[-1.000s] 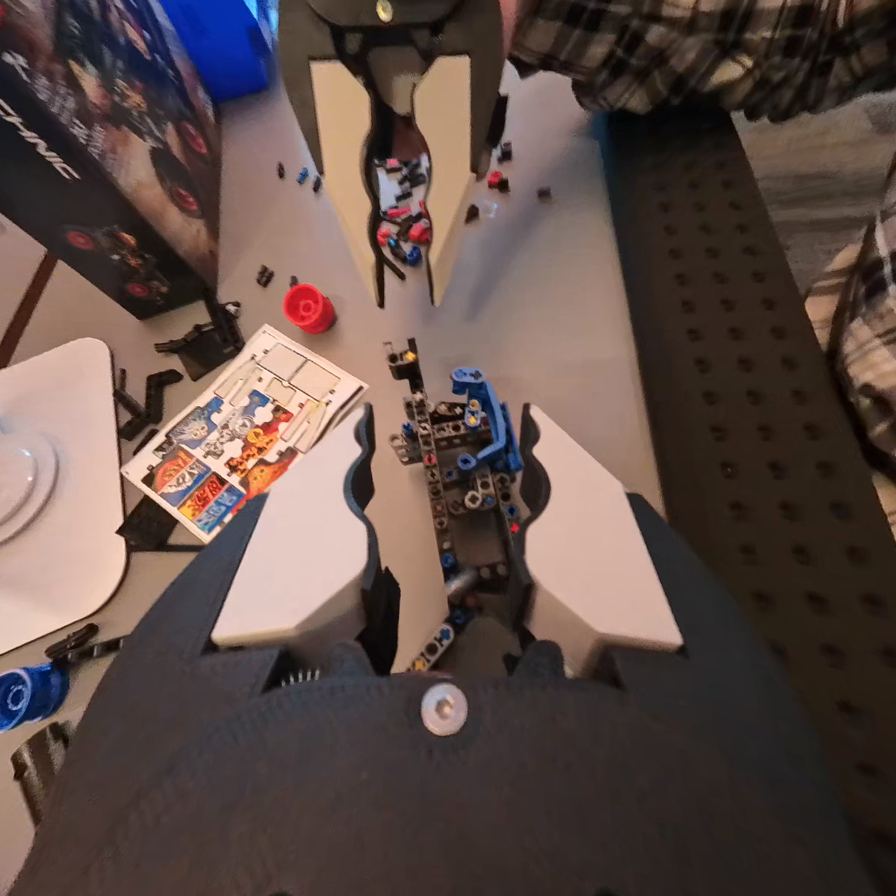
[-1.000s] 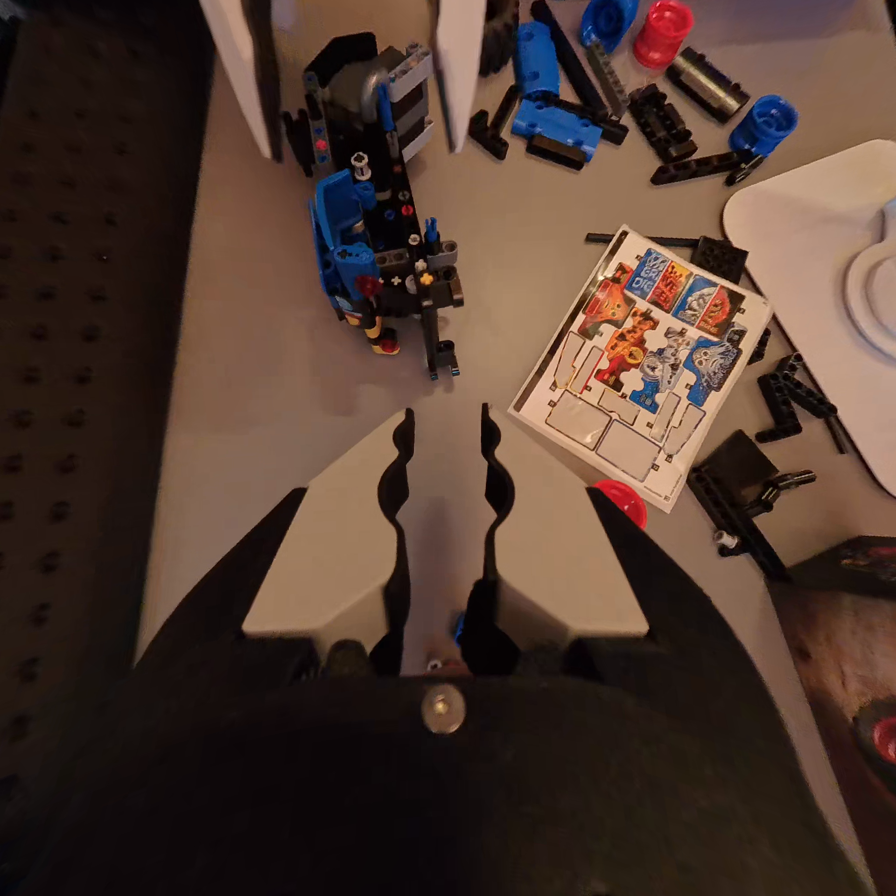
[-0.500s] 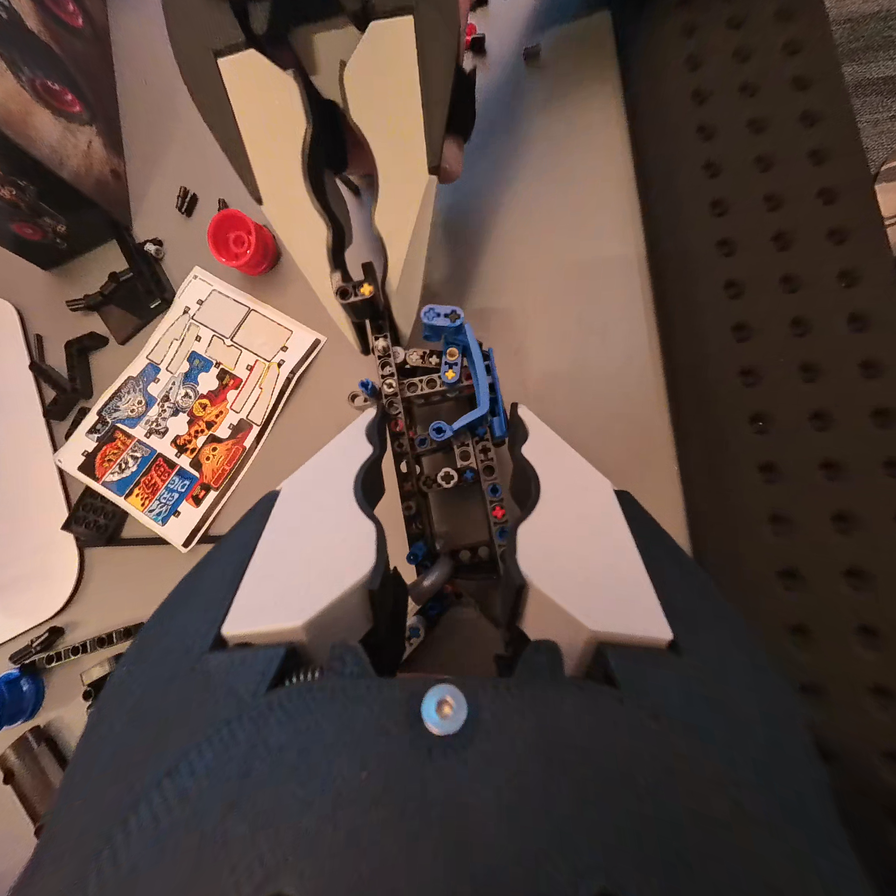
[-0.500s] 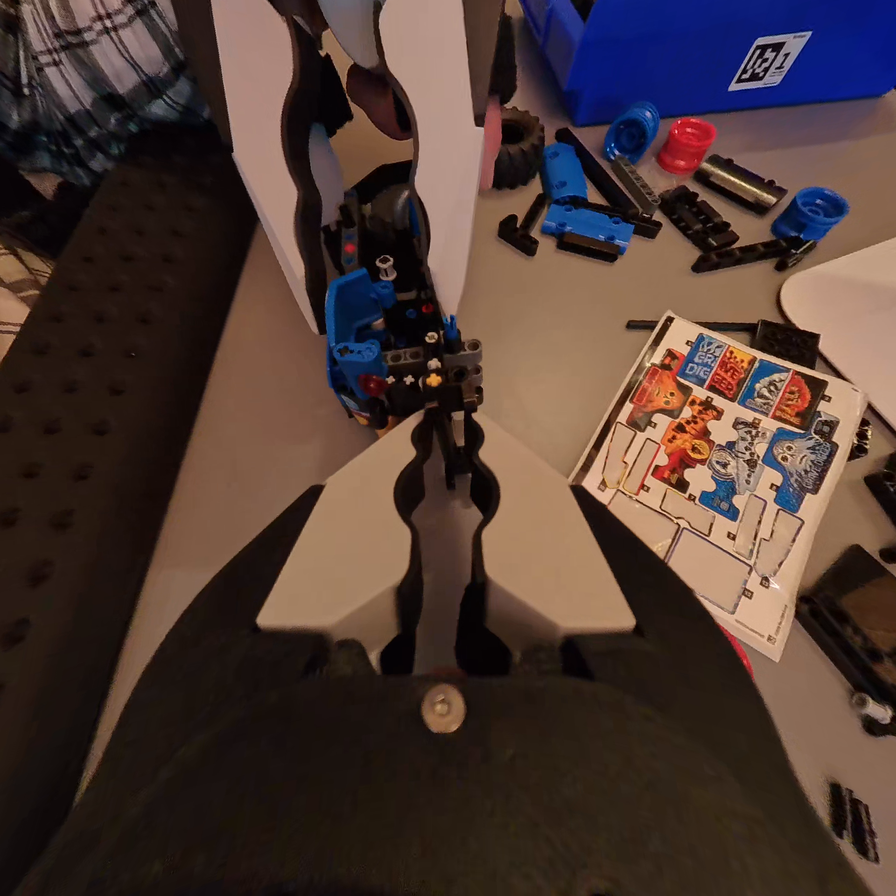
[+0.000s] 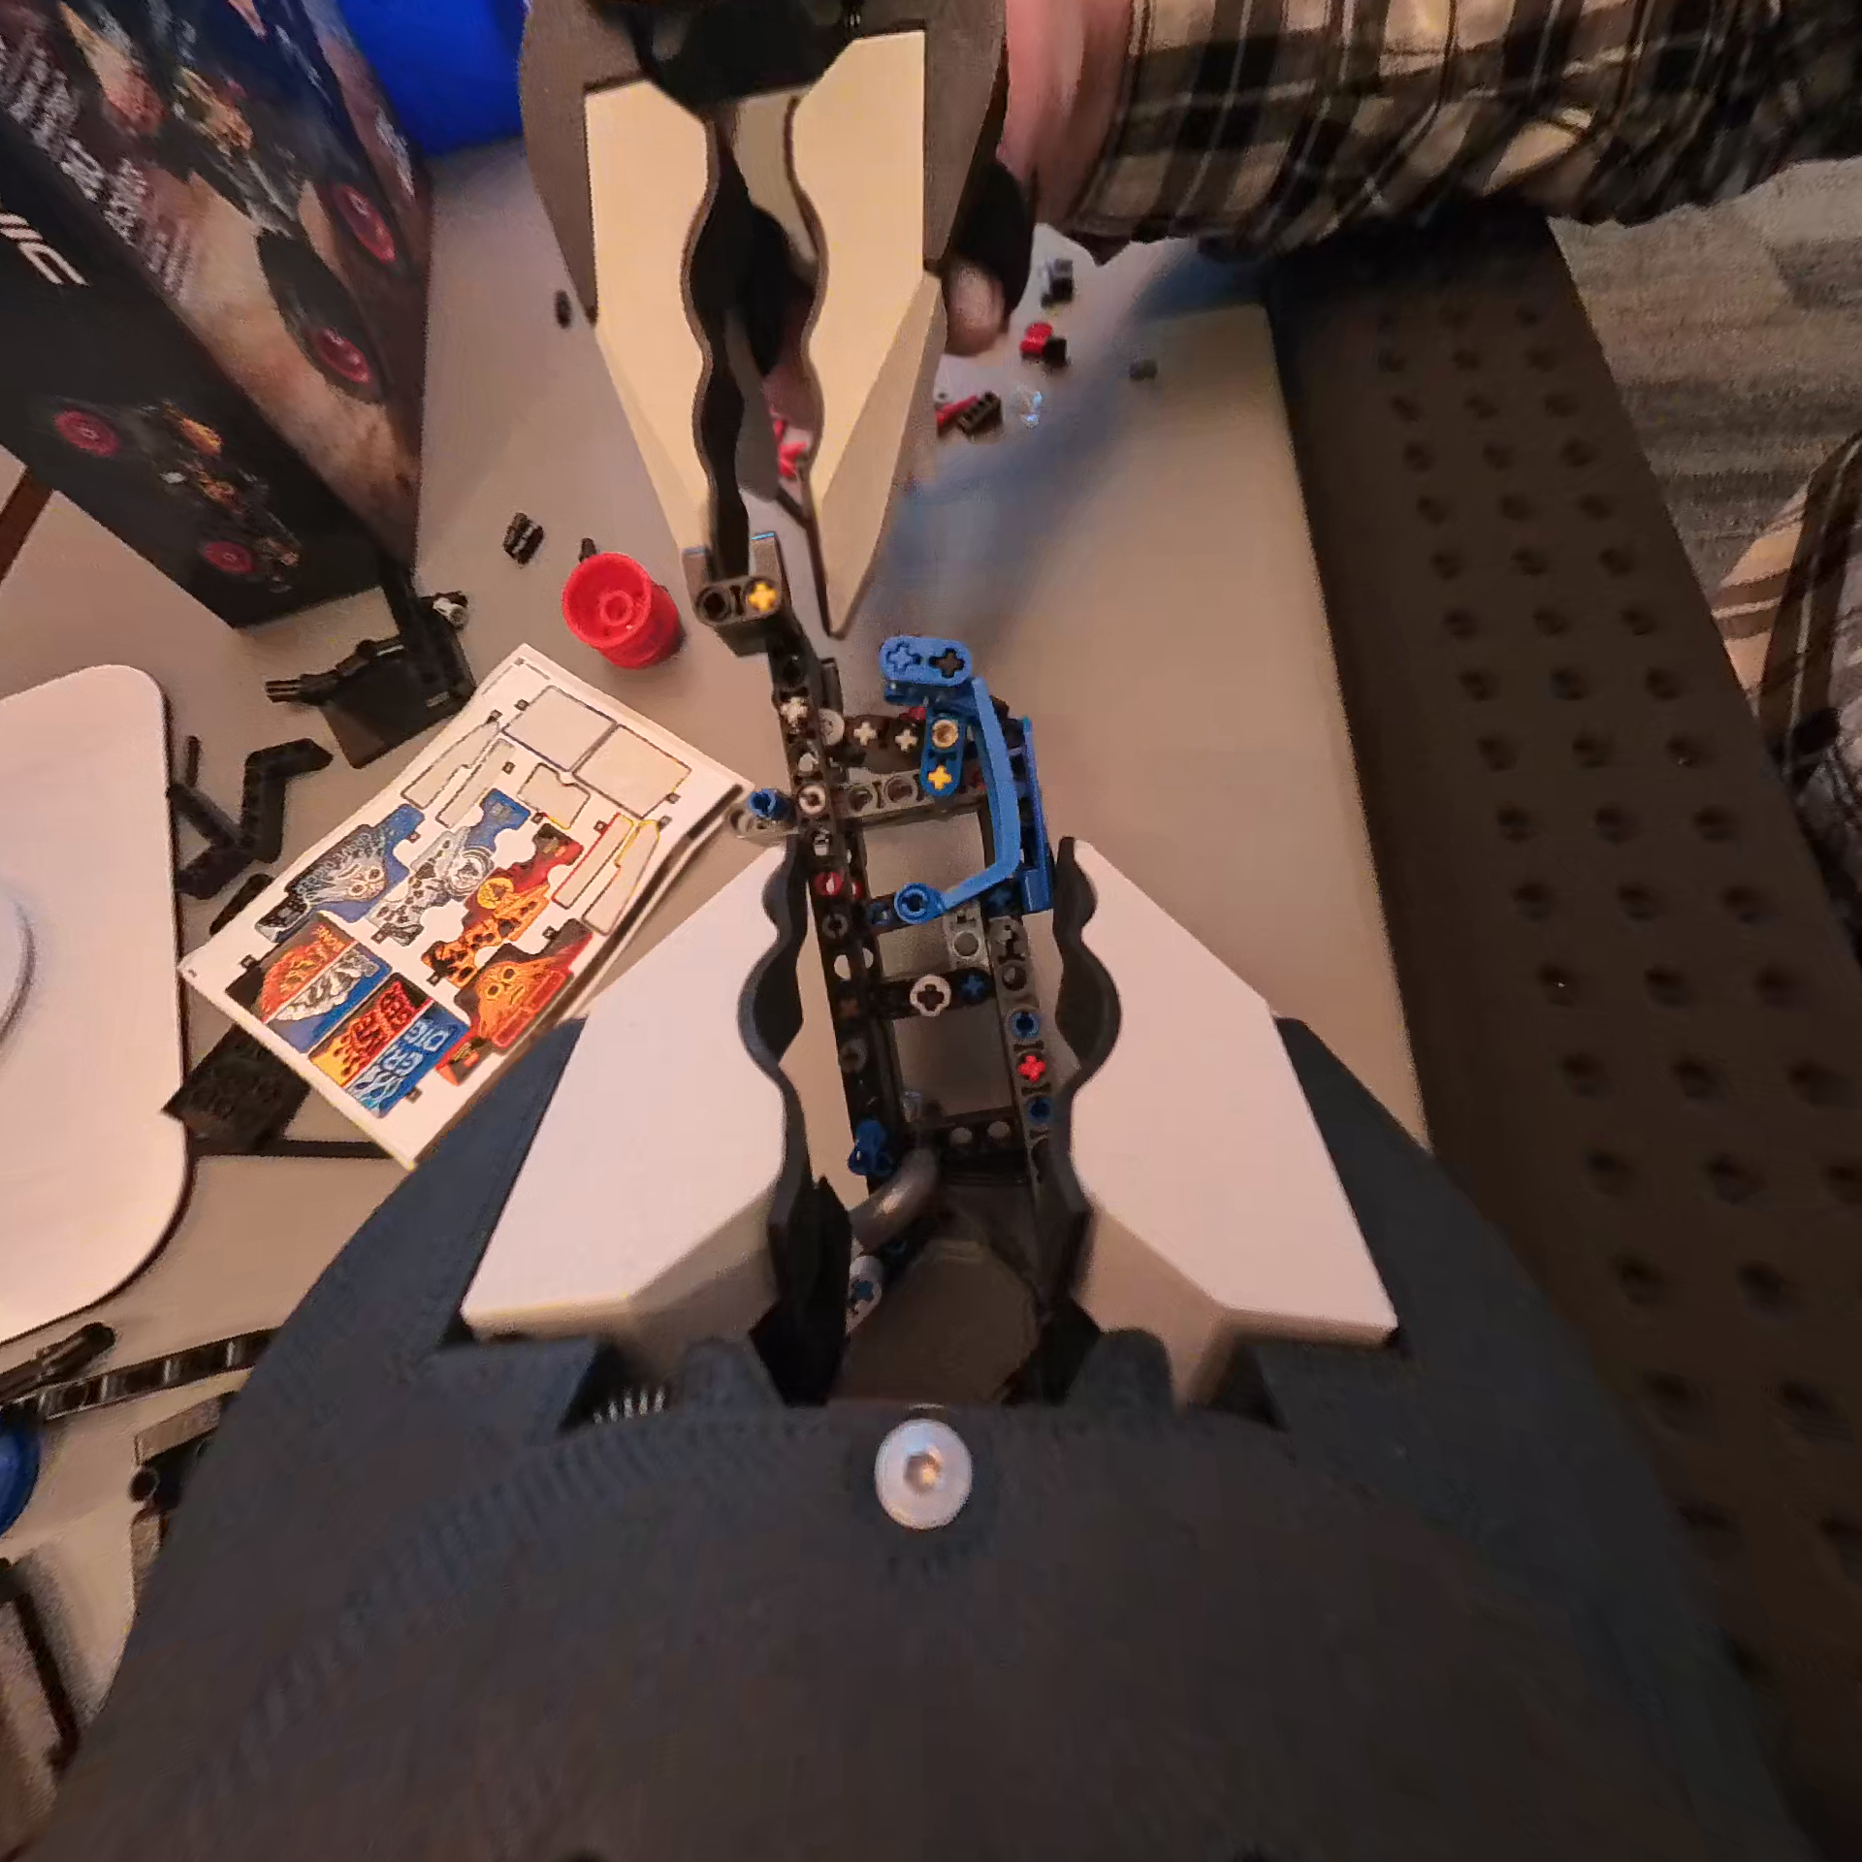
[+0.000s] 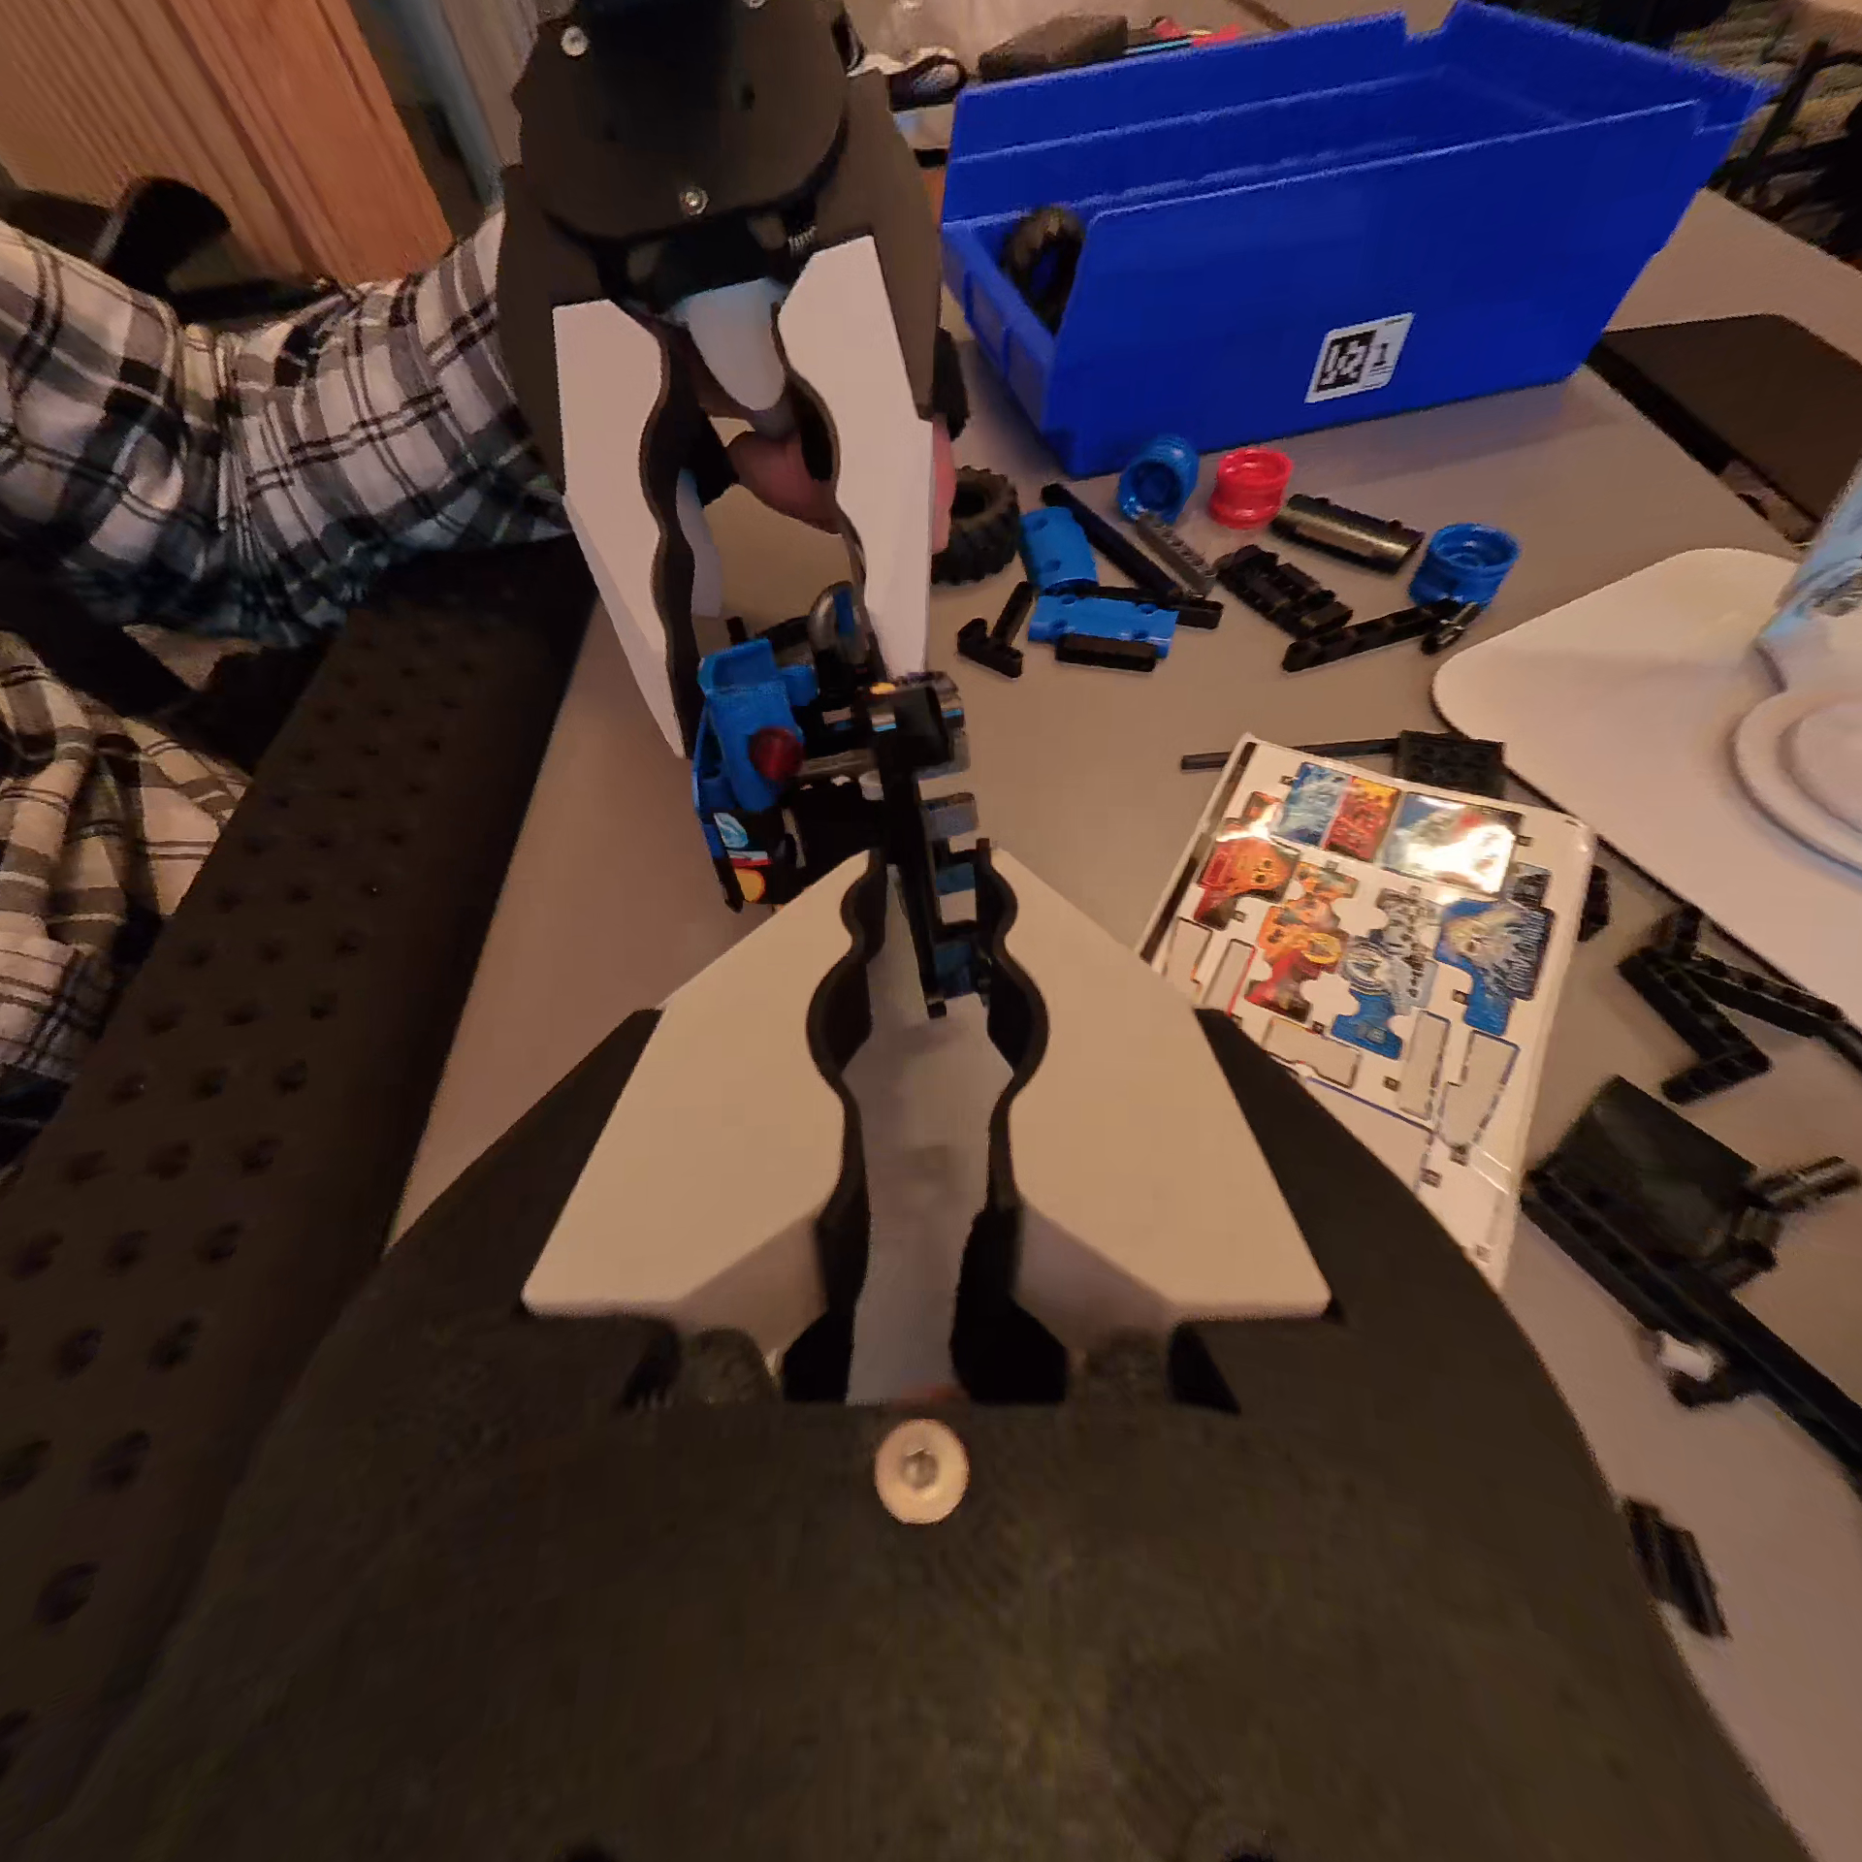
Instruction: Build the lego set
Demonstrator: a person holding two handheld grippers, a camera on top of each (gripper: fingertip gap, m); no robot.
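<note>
Chassis (image 5: 922, 967) rear hidden between left gripper (image 5: 925, 877) fingers.

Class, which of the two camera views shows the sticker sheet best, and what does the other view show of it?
The right wrist view shows the sticker sheet best: nearly all of it lies in sight, clear of that gripper's fingers. In the left wrist view the sheet is also visible, but the left gripper covers its near corner.

Black and blue build on a grey table

The frame (image 5: 922, 967) is black with a blue arch and red, yellow and blue pins. The sticker sheet (image 5: 453, 907) at centre left shows orange, blue and grey art. A red hub (image 5: 617, 610), a blue bin (image 6: 1340, 232), a plaid sleeve (image 5: 1411, 101).
</note>
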